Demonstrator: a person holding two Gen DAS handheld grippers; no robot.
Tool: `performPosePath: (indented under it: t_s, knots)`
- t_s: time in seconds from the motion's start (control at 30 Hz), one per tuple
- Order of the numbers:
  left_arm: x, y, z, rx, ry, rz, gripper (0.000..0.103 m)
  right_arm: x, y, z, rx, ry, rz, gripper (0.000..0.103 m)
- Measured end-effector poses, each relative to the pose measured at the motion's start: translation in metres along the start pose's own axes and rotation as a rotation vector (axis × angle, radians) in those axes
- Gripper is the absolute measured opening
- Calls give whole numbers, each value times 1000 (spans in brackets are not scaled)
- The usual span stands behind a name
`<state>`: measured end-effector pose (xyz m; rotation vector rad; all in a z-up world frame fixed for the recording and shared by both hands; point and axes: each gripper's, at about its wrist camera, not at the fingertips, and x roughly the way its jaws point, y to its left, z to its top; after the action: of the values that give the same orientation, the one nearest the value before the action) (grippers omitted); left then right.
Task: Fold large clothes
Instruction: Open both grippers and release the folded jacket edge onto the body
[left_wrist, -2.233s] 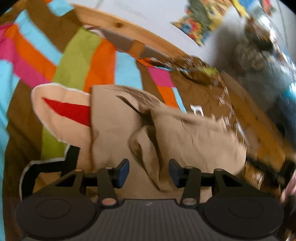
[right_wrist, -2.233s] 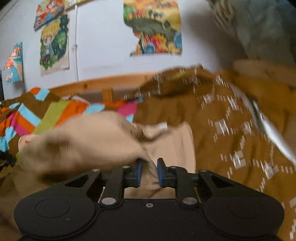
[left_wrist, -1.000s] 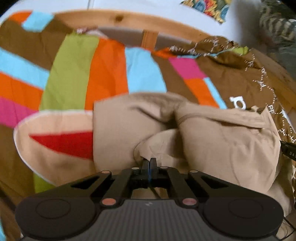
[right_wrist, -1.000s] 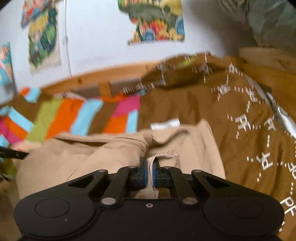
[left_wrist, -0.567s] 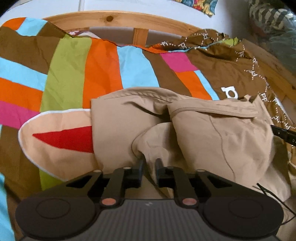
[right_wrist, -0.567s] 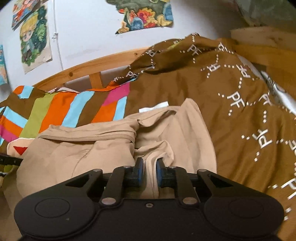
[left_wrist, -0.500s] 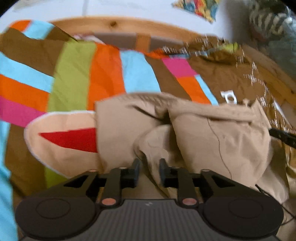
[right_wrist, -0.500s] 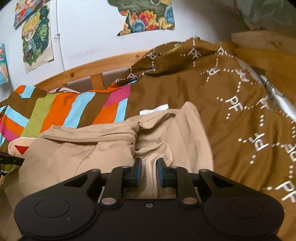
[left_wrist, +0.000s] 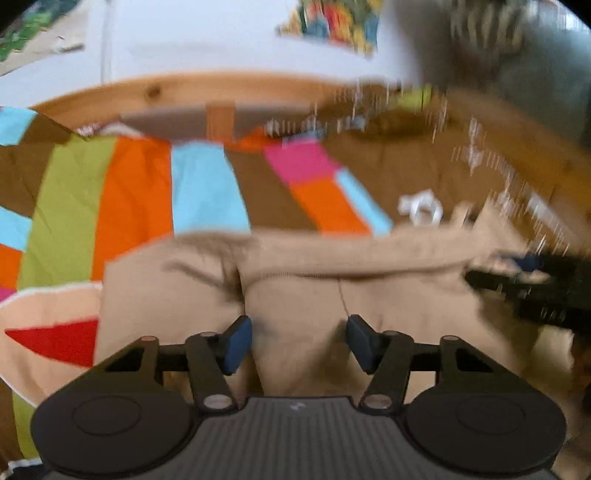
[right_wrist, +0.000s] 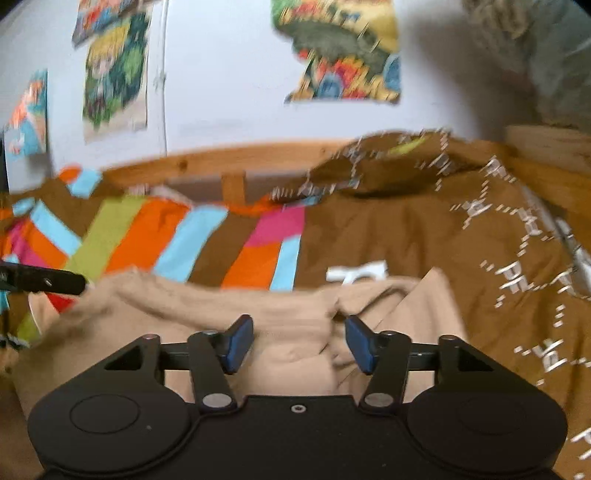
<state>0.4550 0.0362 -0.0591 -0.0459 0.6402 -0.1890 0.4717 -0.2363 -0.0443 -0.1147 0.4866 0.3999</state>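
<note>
Plain tan garment (left_wrist: 295, 295) on multicoloured striped bedspread (left_wrist: 140, 192), white-patterned brown cover (right_wrist: 424, 240)

left gripper (left_wrist: 299, 341) and right gripper (right_wrist: 299, 343): black bodies, round knobs, silver screws; blue-padded fingers (left_wrist: 236, 343)

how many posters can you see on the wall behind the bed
3 in the right wrist view: a colourful poster at centre, a cartoon-figure poster left, a partly cut-off poster far left. More may be hidden.

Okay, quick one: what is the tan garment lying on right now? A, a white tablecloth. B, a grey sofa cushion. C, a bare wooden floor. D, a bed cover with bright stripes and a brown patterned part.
D: the tan garment lies on the bed cover, whose orange, blue, green and pink stripes and brown patterned part show just behind it.
</note>
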Motion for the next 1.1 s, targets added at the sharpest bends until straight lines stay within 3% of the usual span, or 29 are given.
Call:
performPosePath:
  t_s: [0.1,0.23,0.33,0.43,0.5,0.6,0.7,0.83,0.97,1.1]
  knots:
    - [21,3,-8,18,64,15,62,18,7,-14,-42,65,-27,54]
    - [14,20,-14,-49,69,-25,63,37,-1,-29,44,121,-22,55]
    - [-14,25,-20,-62,-4,-43,66,22,-1,-25,42,90,-15,55]
    - [-36,25,-26,-33,-79,-41,71,-10,-6,-21,14,2,-25,55]
    - [-34,19,-26,-26,-60,-33,71,-25,-12,-21,15,-34,-64,55]
    - [-14,13,-34,-4,24,15,70,-20,-26,-28,47,32,-99,52]
    - [-5,16,-40,-19,52,27,70,-11,-35,-42,65,79,-131,51]
    - [-17,24,-38,-75,49,12,72,-19,-31,-39,50,56,-139,51]
    - [-13,18,-45,-1,72,55,74,-37,-23,-29,27,-5,-90,52]
    - [-6,11,-54,59,65,87,80,-19,-15,-42,7,129,-99,52]
